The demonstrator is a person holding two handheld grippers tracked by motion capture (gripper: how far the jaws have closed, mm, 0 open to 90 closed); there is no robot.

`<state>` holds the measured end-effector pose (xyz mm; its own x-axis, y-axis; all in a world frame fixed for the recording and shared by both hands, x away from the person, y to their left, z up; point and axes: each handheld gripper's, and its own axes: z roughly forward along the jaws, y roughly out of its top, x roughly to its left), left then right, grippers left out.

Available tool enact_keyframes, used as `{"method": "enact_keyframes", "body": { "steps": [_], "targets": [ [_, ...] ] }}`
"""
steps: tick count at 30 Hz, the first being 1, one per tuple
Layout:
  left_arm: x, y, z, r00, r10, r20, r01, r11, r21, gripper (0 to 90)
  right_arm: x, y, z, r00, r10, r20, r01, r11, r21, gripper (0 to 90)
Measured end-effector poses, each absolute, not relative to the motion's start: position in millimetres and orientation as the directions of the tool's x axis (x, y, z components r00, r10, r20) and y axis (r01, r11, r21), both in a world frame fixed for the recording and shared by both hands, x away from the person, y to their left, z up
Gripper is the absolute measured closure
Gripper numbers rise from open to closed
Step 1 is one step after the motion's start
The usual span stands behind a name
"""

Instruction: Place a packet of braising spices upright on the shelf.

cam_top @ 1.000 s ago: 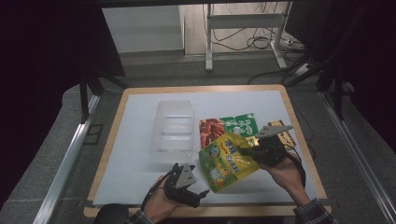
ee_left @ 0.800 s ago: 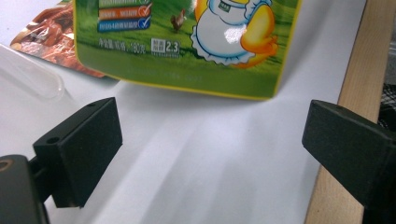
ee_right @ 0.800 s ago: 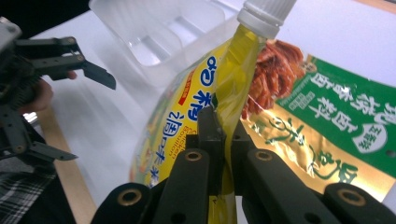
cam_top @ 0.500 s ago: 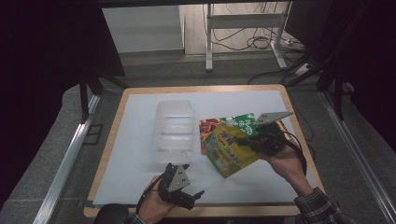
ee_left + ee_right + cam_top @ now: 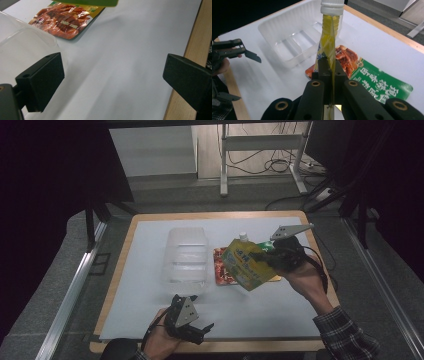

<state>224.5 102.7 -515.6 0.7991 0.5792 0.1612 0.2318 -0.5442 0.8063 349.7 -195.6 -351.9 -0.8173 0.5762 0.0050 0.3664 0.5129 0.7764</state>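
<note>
Held low at the near edge of the bench [image 5: 150, 227], the left hand-held gripper [image 5: 197, 329] is seen in the high view with its jaws spread wide apart and nothing between them; in the left gripper view the two black jaws stand far apart over the bare white sheet [image 5: 120, 65] that covers the bench. To its right and farther back, a clear plastic tray [image 5: 186, 257] lies on the sheet, ribbed on the inside and open upward. Just beside the tray's right wall a red snack packet [image 5: 223, 270] lies flat, and in the right gripper view a green packet [image 5: 382, 83] is seen lying flat next to it, their edges apparently overlapping, though the exact join is hidden by the pouch. Above these packets a yellow-green spouted pouch [image 5: 246, 263] is held off the sheet, tilted, with its white cap [image 5: 243, 236] uppermost and toward the tray. The pouch is clamped at its lower edge by the right hand-held gripper [image 5: 270, 256], whose jaws are pressed together on the thin film; in the right gripper view the pouch [image 5: 327, 47] is seen edge-on, rising straight out of the shut jaws with the cap [image 5: 332, 6] at the top. The person's right hand [image 5: 300, 275] carries this gripper over the right part of the bench, a plaid sleeve [image 5: 345, 335] showing at the wrist.
</note>
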Motion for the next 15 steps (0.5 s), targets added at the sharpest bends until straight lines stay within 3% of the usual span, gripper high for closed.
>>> {"method": "enact_keyframes", "body": {
  "steps": [15],
  "targets": [
    [223.5,112.9,-515.2,0.767,0.62,0.166,0.247,-0.525,0.814,0.6,383.3,-177.5,-334.0,-0.838,0.545,-0.018,0.326,0.527,0.785,89.1]
  ]
}}
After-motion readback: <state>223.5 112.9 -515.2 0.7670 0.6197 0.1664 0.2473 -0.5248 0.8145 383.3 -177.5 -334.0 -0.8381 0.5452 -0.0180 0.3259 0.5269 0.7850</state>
